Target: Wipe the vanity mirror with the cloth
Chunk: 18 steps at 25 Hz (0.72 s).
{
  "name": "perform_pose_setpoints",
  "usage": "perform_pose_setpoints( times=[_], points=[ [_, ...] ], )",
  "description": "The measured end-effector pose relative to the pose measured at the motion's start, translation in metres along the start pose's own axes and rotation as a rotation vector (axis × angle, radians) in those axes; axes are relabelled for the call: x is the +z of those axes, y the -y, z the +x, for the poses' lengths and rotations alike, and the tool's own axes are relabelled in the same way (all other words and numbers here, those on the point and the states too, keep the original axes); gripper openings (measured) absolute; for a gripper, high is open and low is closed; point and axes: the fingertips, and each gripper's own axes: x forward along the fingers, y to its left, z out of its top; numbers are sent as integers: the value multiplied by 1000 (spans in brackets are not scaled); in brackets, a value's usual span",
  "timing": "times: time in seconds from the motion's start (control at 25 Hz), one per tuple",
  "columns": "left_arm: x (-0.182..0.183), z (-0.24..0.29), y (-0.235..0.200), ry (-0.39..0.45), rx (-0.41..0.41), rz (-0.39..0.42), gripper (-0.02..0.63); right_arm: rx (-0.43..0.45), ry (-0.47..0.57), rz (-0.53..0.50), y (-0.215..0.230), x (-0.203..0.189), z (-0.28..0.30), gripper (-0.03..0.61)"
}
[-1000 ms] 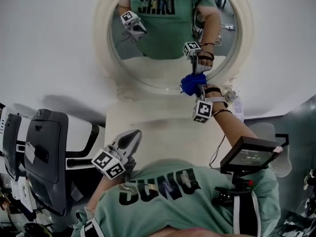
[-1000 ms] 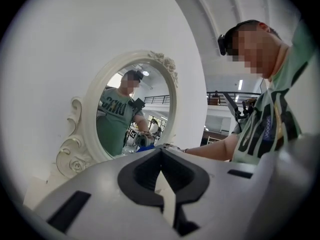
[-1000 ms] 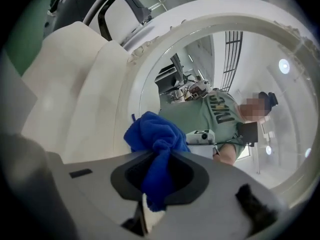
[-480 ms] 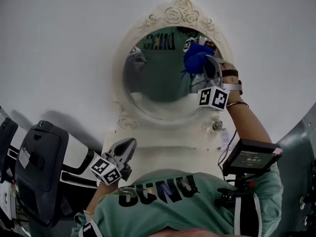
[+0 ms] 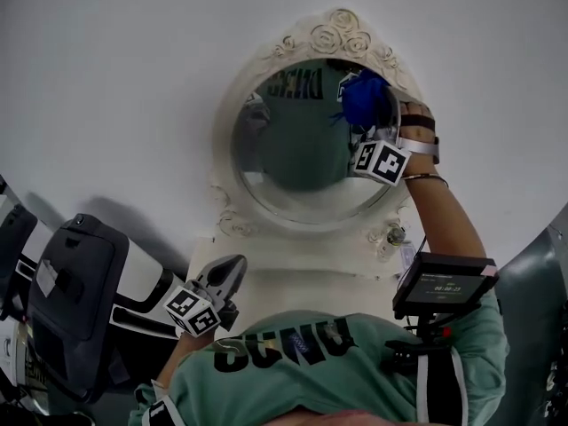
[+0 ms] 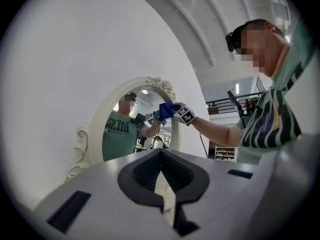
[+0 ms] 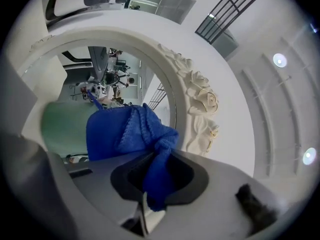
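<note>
Your right tongs (image 5: 366, 128) pinch the soft, limp blue knit cloth (image 5: 366, 100) by a bunched fold; go light on the fragile white-framed oval mirror (image 5: 297, 145). Your left tongs (image 5: 229, 273) sit pressed together, empty.

The cloth (image 7: 127, 134) is deep blue against the vanity mirror (image 5: 293, 149), at upper right of the glass in the head view. The mirror's carved frame (image 5: 328, 27) is cream-white, patterned with roses and scrolls. The wall (image 5: 106, 78) is plain white. The right gripper (image 7: 150, 189) and the left gripper (image 5: 232, 269) are pale grey with black jaw linings, and each carries a cube of black-and-white square markers. The person's shirt (image 5: 319, 371) is mint green with dark lettering and dark side stripes.
</note>
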Motion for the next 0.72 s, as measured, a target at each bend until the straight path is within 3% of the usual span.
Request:
perform_pose_setpoints(
  times=[0.28, 0.4, 0.6, 0.72],
  points=[
    [-11, 14, -14, -11, -13, 18, 9, 1, 7, 87, -10, -3, 4, 51],
    [-30, 12, -23, -54, -18, 2, 9, 32, -2, 92, -52, -8, -9, 51],
    [-31, 14, 2, -132, -37, -50, 9, 130, -36, 84, -91, -40, -53, 51],
    [-50, 30, -6, -170, -48, -54, 9, 214, -42, 77, -164, -52, -70, 51]
  ],
)
